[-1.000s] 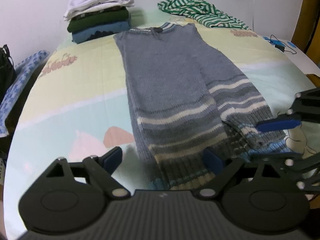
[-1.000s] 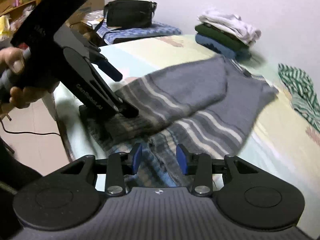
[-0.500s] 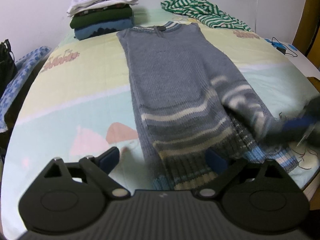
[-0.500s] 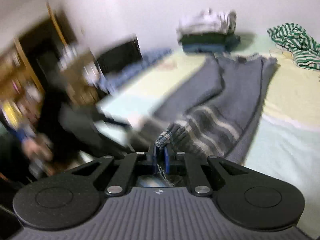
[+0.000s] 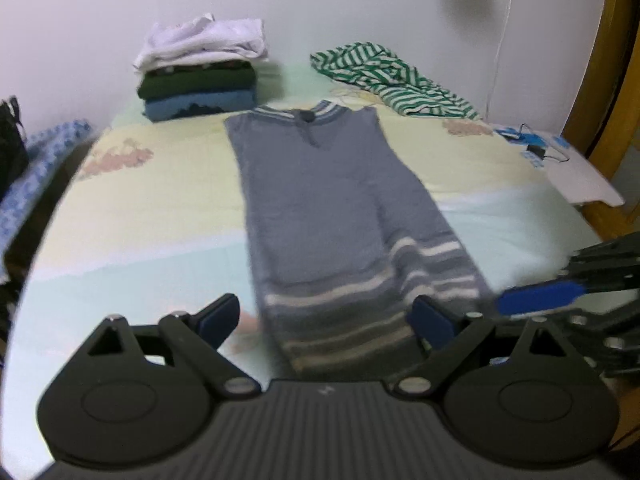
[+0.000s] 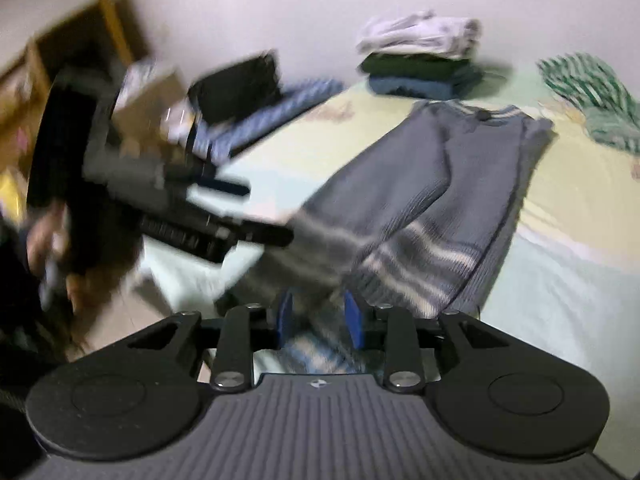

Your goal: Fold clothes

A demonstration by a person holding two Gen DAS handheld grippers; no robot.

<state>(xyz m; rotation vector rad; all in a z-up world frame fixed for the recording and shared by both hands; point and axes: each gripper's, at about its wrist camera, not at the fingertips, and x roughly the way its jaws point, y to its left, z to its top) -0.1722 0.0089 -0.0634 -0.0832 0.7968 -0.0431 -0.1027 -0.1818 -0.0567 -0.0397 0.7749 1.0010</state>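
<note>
Left gripper (image 5: pixel 326 318) jaws spread wide, empty, grey sweater (image 5: pixel 340 208) hem just ahead; right gripper (image 6: pixel 318 316) parted, empty, striped hem between its fingers, blurred

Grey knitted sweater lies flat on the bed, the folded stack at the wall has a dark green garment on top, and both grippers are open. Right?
Not quite: the top of the folded stack is a white garment; dark green sits beneath, per the left wrist view. The grey knitted sweater lies flat; left gripper and right gripper are open.
</note>
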